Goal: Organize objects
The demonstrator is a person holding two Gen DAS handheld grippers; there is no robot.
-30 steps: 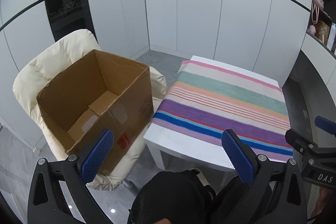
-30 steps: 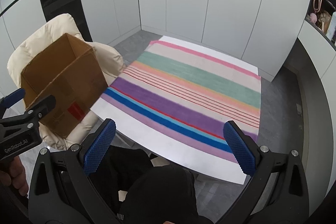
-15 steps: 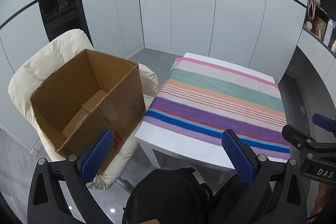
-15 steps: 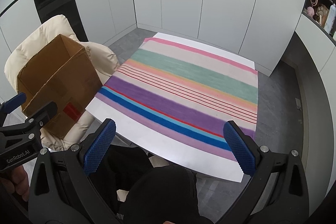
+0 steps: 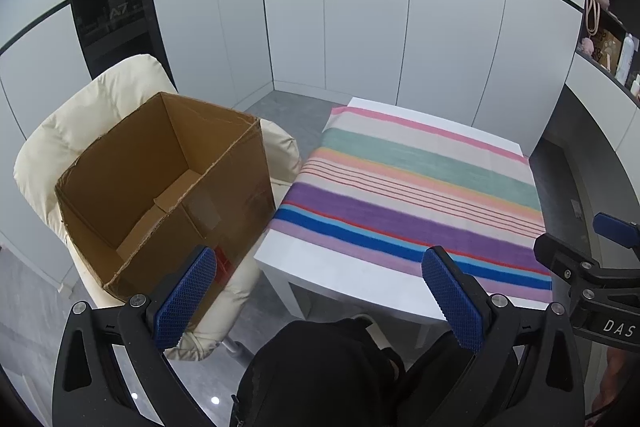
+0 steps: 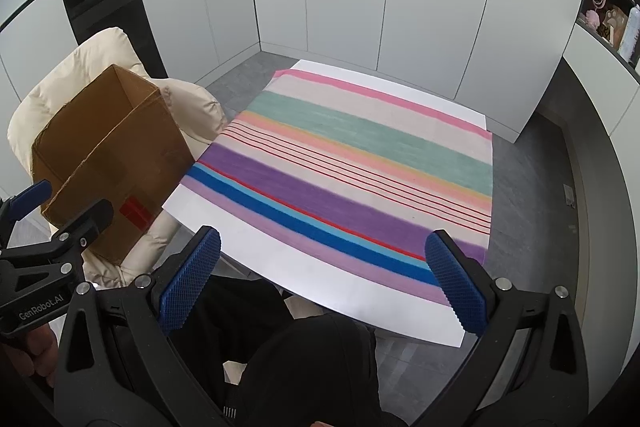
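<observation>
I held both the left gripper [image 5: 318, 301] and right gripper [image 6: 324, 281] wide-jawed and empty short of the striped surface [image 6: 340, 163], which carried no objects I could see, so I judged sorting done or unstarted, the cardboard box [image 5: 160, 187] just left of it on the chair [image 5: 100, 99].

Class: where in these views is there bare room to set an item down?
The whole striped cloth on the white table lies bare, edge to edge. The cardboard box on the cream chair is open, nothing visible inside. Both grippers, left and right, are open and hold nothing.
</observation>
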